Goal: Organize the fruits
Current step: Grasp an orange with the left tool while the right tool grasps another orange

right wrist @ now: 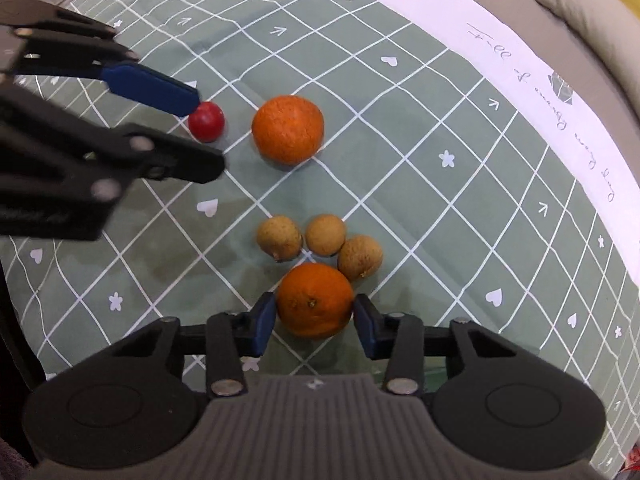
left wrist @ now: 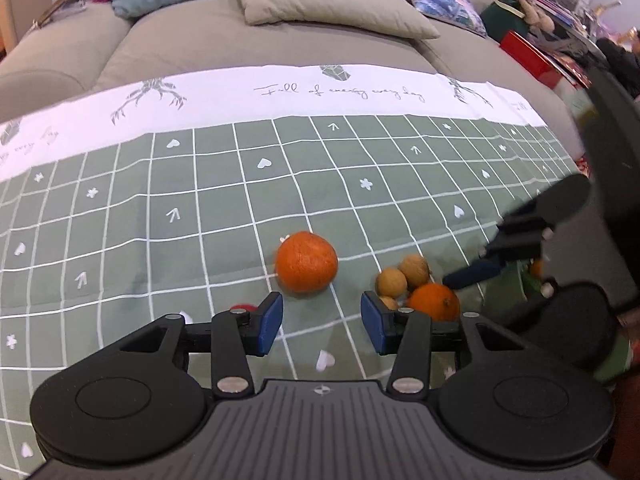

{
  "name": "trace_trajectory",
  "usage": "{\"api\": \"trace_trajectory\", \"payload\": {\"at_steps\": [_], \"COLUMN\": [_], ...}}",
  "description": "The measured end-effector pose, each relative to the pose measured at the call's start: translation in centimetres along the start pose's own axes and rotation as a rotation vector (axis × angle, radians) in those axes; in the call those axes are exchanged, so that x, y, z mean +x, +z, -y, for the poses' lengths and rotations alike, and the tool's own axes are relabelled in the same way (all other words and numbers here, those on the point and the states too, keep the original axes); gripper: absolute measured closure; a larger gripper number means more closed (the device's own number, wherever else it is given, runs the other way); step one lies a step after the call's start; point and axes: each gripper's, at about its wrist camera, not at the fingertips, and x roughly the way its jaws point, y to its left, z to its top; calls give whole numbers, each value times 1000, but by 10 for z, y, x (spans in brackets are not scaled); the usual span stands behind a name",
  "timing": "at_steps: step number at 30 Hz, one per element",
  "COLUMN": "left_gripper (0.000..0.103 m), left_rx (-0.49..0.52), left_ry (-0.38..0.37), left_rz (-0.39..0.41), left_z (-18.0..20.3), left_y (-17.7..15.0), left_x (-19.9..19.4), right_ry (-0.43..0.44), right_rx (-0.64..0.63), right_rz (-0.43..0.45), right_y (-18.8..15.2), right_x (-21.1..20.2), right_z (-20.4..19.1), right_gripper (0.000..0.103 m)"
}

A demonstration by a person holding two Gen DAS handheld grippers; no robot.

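Note:
On the green checked tablecloth [right wrist: 420, 100] lie two oranges, three brown longans and a small red fruit. My right gripper [right wrist: 314, 322] has its jaws around the near orange [right wrist: 315, 300], the pads touching or nearly touching its sides; it rests on the cloth. The three longans [right wrist: 324, 242] lie just beyond it. The larger orange [right wrist: 288, 130] and the red fruit [right wrist: 206, 121] lie farther out. My left gripper [left wrist: 322, 322] is open and empty, just short of the larger orange [left wrist: 306, 262]. The red fruit [left wrist: 242, 307] peeks out behind its left finger. The near orange [left wrist: 434, 302] and longans [left wrist: 404, 276] sit to its right.
A grey sofa [left wrist: 200, 40] with beige [left wrist: 332, 0], blue and patterned cushions stands behind the table. Cluttered items including a red box [left wrist: 528, 56] are at the far right. The cloth's white printed border [left wrist: 280, 92] runs along the far table edge.

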Motion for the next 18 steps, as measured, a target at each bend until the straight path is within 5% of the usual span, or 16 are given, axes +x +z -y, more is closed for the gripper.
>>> {"api": "trace_trajectory", "payload": {"at_steps": [15, 18], "left_gripper": [42, 50], "left_rx": [-11, -1], "left_ry": [60, 84], "left_rz": [-82, -100], "left_z": [-1, 2], "left_y": [26, 26], "left_x": [53, 58], "right_ry": [25, 19], "right_rx": [34, 35], "right_rz": [20, 27], "right_y": [0, -2], "right_x": [0, -1], "right_z": [6, 4], "right_gripper": [63, 64]}}
